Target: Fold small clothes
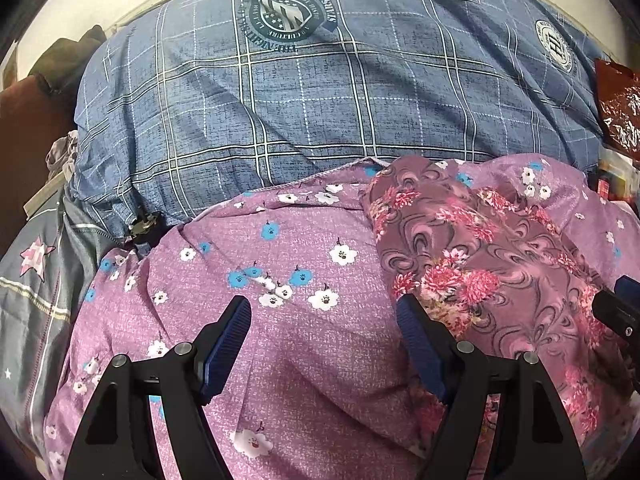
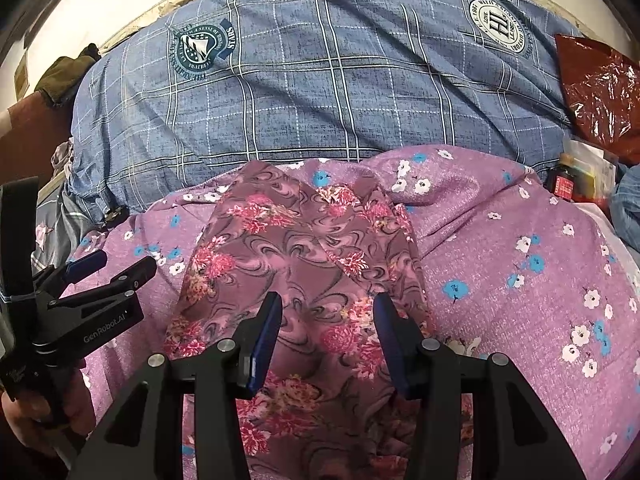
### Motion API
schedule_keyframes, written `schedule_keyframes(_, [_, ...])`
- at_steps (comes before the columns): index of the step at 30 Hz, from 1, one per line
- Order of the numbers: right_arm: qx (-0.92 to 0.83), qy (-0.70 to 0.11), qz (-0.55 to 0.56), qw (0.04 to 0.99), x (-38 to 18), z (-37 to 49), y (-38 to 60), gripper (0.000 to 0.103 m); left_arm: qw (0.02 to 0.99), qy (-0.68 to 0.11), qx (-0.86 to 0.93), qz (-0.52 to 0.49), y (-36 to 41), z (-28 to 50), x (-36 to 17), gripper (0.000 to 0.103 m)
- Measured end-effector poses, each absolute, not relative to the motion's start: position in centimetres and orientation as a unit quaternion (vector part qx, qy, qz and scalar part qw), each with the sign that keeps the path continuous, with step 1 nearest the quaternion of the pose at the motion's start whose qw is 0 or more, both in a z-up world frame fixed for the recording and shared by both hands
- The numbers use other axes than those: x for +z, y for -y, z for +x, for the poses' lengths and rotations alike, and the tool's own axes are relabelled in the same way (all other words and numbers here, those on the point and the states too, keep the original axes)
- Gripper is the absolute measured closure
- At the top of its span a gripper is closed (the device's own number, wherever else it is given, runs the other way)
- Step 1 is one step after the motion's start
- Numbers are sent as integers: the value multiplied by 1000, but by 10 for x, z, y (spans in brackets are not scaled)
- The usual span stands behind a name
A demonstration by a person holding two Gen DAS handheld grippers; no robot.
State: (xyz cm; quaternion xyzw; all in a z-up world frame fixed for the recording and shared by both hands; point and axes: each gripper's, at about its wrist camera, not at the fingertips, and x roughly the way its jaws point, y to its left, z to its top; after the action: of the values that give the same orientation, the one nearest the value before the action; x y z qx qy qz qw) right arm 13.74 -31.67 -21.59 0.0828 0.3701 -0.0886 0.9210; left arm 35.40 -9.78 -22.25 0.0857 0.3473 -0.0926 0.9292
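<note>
While both tools hover empty, the mauve floral garment lies on the lilac flowered bedspread, directly under and ahead of the right hand-held gripper, whose jaws stand spread with cloth showing between them. Its long axis runs roughly from 6 to 12 o'clock in the right wrist view, the far end pointing at the blue plaid pillow. From the left hand-held gripper, also spread and holding nothing, the garment sits toward 2 o'clock, so the right hand looks the nearer one for a first pinch. In the right wrist view the left tool appears at 9 o'clock, its body printed "GenRobot.AI". The pillow carries a shield crest with a "STARS" ribbon and a round "HL" emblem; the smaller ring lettering is too fine to read. A red plastic bag sits at 2 o'clock.
</note>
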Motion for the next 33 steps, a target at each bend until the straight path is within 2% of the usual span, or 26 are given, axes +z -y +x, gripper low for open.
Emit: schedule_keyframes(33, [-127, -388, 72, 910, -217, 138, 325, 54, 922, -354, -118, 106, 110, 351, -230, 28])
